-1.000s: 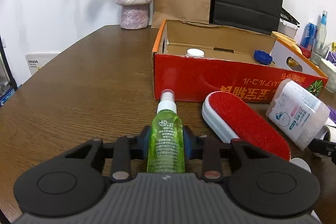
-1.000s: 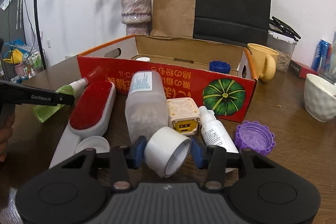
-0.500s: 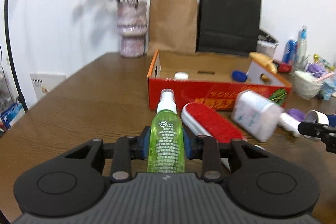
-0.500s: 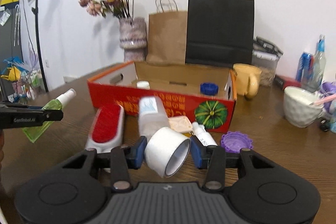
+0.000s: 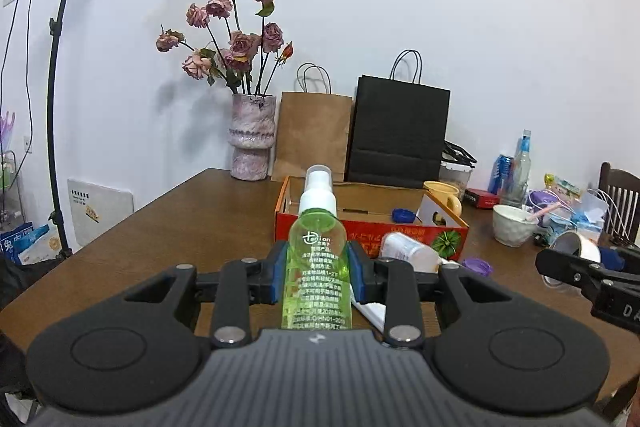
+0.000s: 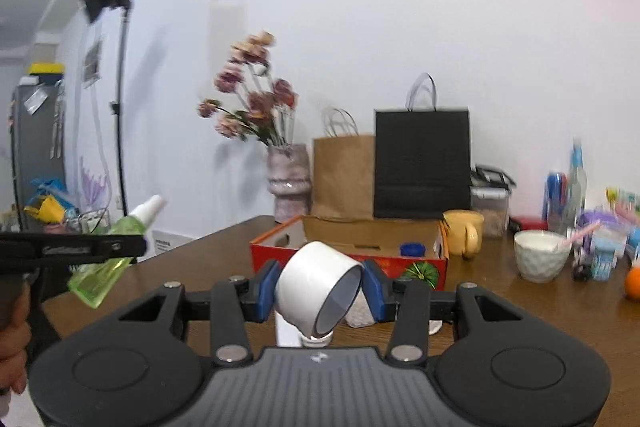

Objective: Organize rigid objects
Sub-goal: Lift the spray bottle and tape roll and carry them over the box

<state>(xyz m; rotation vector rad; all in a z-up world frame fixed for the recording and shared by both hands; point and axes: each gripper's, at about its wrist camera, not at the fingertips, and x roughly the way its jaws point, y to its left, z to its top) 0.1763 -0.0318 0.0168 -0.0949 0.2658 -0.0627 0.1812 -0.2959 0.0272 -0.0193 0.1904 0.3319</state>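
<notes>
Left gripper (image 5: 317,277) clamped on green spray bottle (image 5: 317,267), held above table (image 5: 180,227) short of red box (image 5: 372,227), right gripper (image 6: 319,285) clamped on white tape roll (image 6: 316,279), likewise short of box, above table

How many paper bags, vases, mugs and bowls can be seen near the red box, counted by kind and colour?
Brown paper bag: 1
Black paper bag: 1
Vase: 1
Yellow mug: 1
White bowl: 1
Total: 5
</notes>
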